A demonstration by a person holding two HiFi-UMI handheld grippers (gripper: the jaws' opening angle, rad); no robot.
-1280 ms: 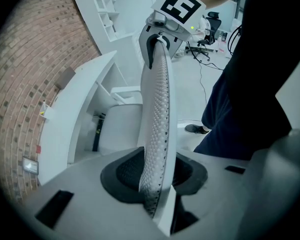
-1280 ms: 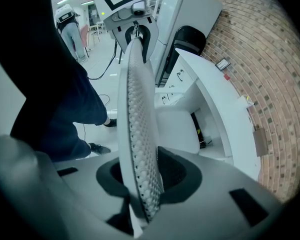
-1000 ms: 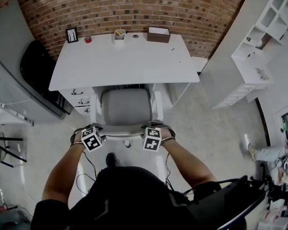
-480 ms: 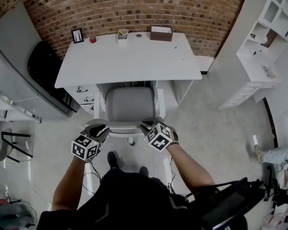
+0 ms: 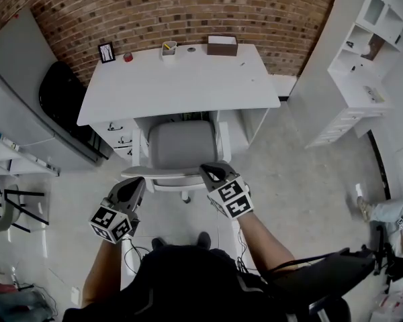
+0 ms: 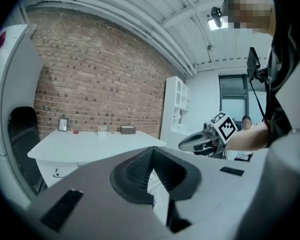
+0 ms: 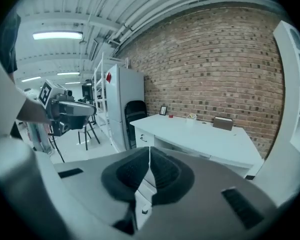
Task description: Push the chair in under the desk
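Observation:
The chair (image 5: 181, 146), grey seat on a white frame, stands with its seat partly under the white desk (image 5: 174, 86); its backrest rail faces me. My left gripper (image 5: 136, 183) is shut and empty, held off the chair's left rear corner. My right gripper (image 5: 210, 170) is shut with nothing between its jaws, its tip over the right end of the backrest; contact is unclear. In the left gripper view the shut jaws (image 6: 151, 156) point over the desk (image 6: 90, 141) and the right gripper (image 6: 210, 136) shows. The right gripper view has shut jaws (image 7: 149, 166), the desk (image 7: 205, 136) and the left gripper (image 7: 70, 111).
On the desk's back edge stand a picture frame (image 5: 107, 51), a red object (image 5: 128, 56), a pencil cup (image 5: 168, 47) and a brown box (image 5: 221, 45). Drawers (image 5: 114, 136) sit left of the chair. A black folding chair (image 5: 60, 92) leans at left; white shelving (image 5: 363, 66) at right.
Both grippers have come off the chair's backrest and drawn back toward me, the left one farther. Their jaws have gone from open to shut. The chair stays at the desk.

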